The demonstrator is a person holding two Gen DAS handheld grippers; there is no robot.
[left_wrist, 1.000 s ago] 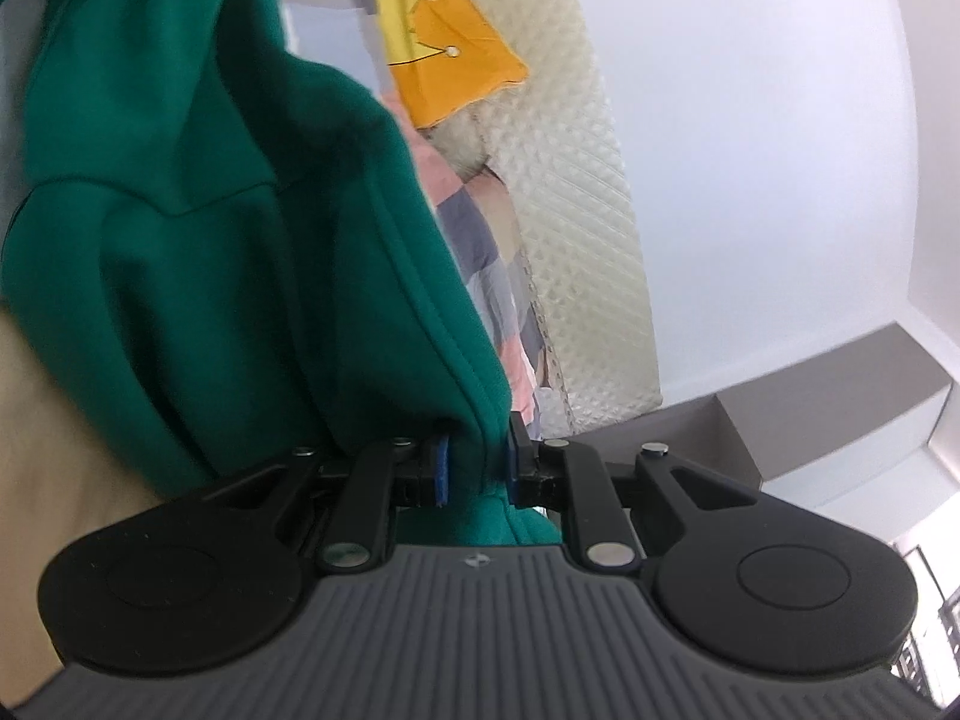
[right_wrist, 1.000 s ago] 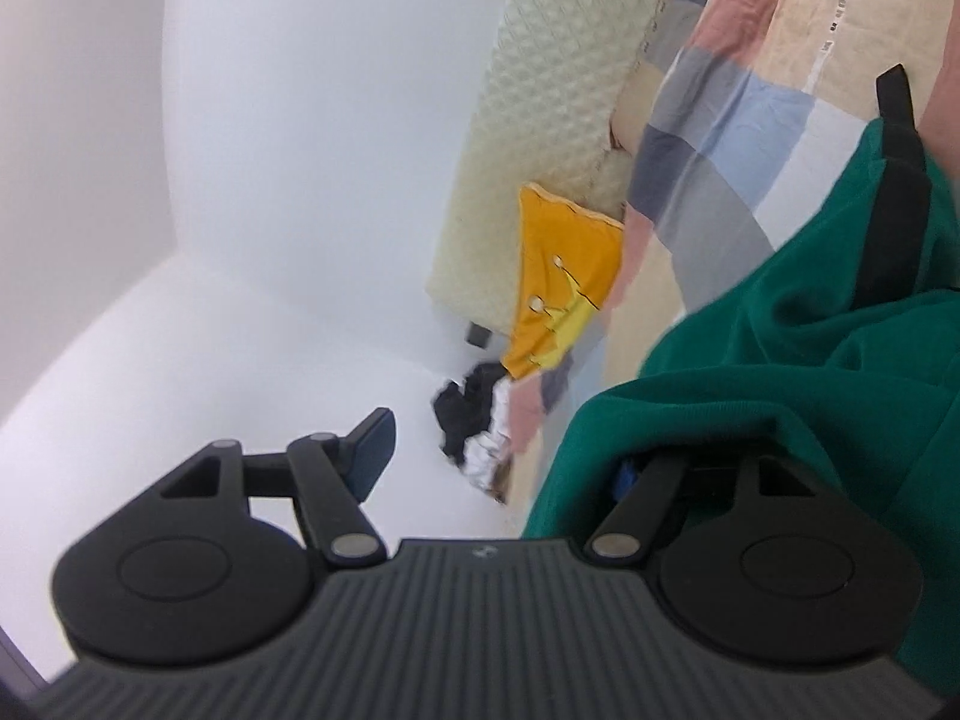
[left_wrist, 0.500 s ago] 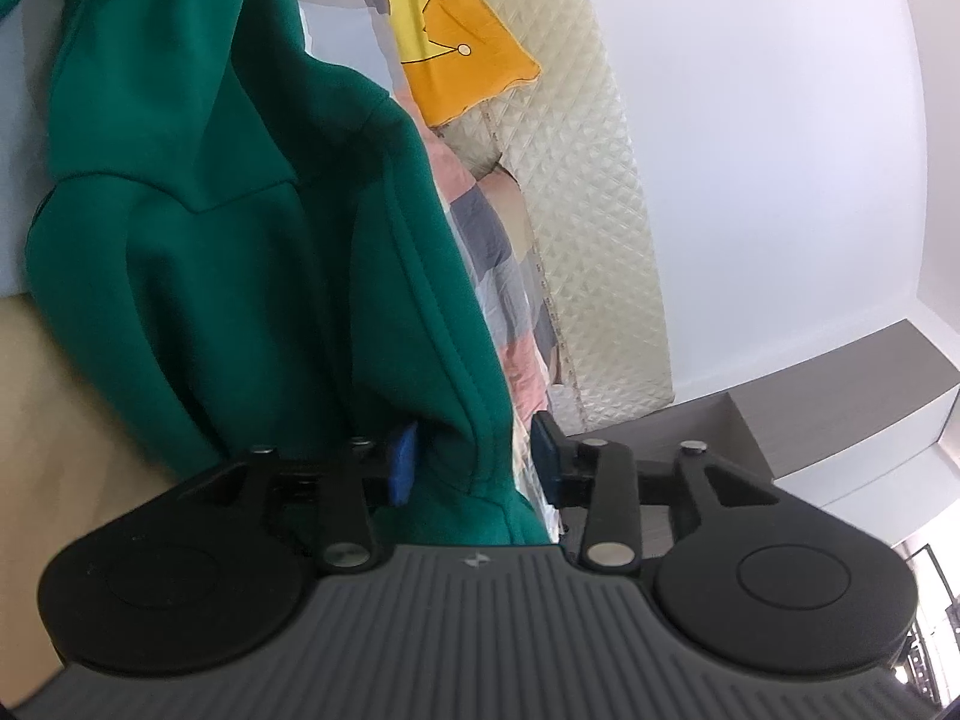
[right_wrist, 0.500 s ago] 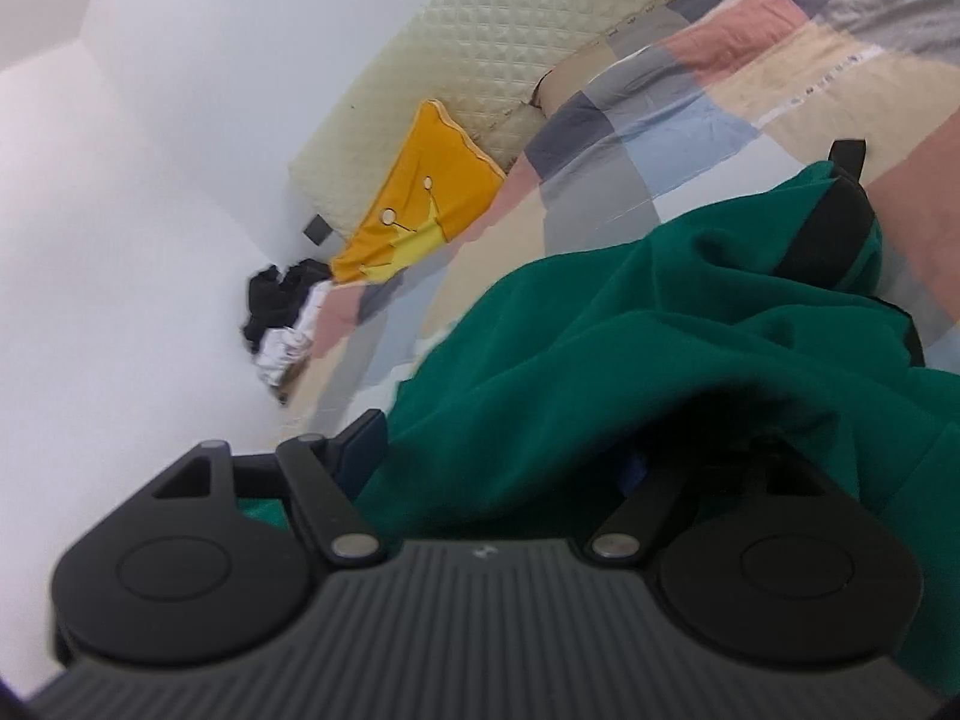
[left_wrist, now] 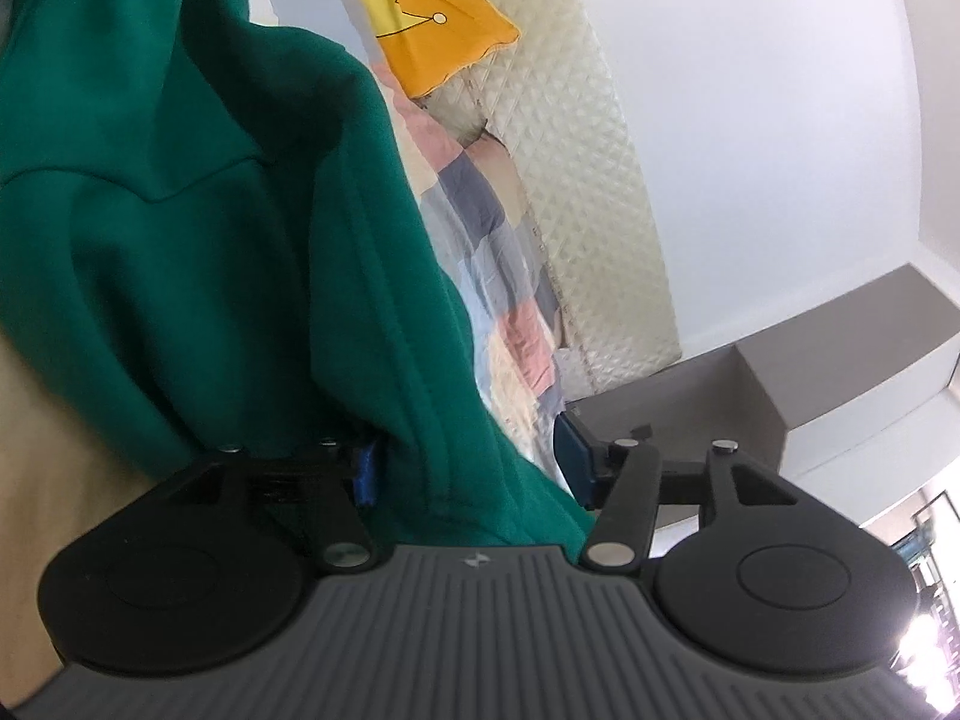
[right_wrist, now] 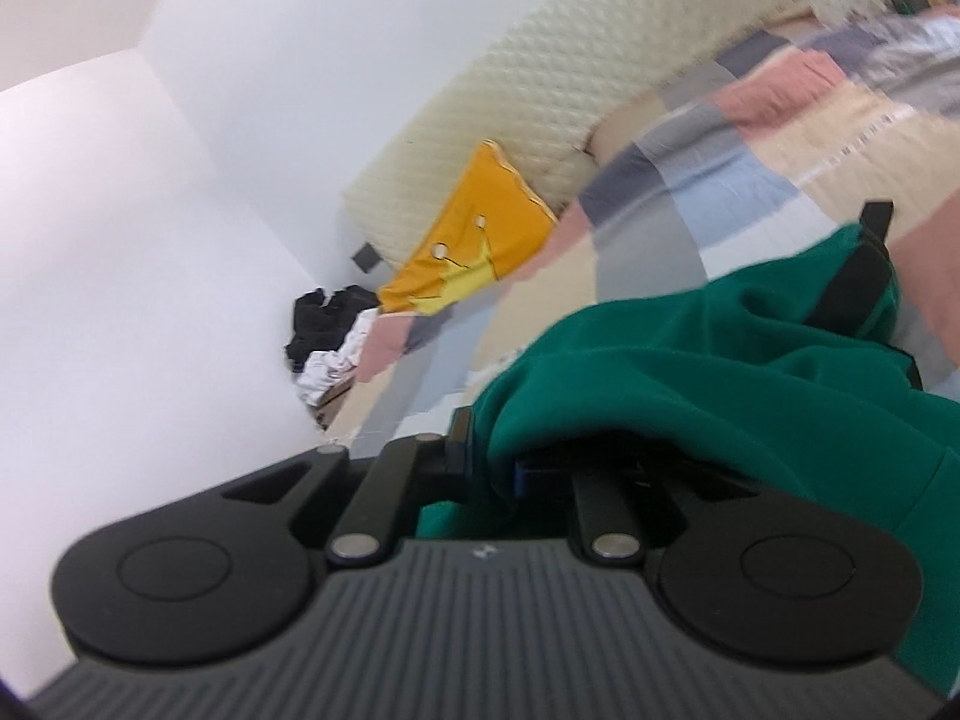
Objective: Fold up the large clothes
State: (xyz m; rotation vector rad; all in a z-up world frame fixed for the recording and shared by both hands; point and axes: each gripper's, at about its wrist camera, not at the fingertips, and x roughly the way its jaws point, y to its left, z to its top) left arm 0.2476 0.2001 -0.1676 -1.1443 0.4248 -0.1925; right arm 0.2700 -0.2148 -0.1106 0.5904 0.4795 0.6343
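Observation:
A large green garment (left_wrist: pixel 180 210) lies bunched on a patchwork bedspread (left_wrist: pixel 510 276). One stitched fold of it runs between the fingers of my left gripper (left_wrist: pixel 468 462). Those jaws are opening, and the right pad stands clear of the cloth. In the right wrist view the same green garment (right_wrist: pixel 690 372), with a black strip (right_wrist: pixel 858 282) at its far end, drapes over my right gripper (right_wrist: pixel 489 456). Its jaws are closing, and a ridge of green cloth is pinched between the pads. The cloth hides the right finger.
An orange cushion (right_wrist: pixel 474 240) leans on the cream quilted headboard (right_wrist: pixel 510 120) at the head of the bedspread (right_wrist: pixel 690 192). A pile of black and white clothes (right_wrist: pixel 330 336) lies in the corner by the white wall. A grey ledge (left_wrist: pixel 810 372) stands beyond the bed.
My left jaws have spread apart off the green fold that they pinched. My right jaws have come together on the green cloth, and that gripper has rolled and shifted sideways.

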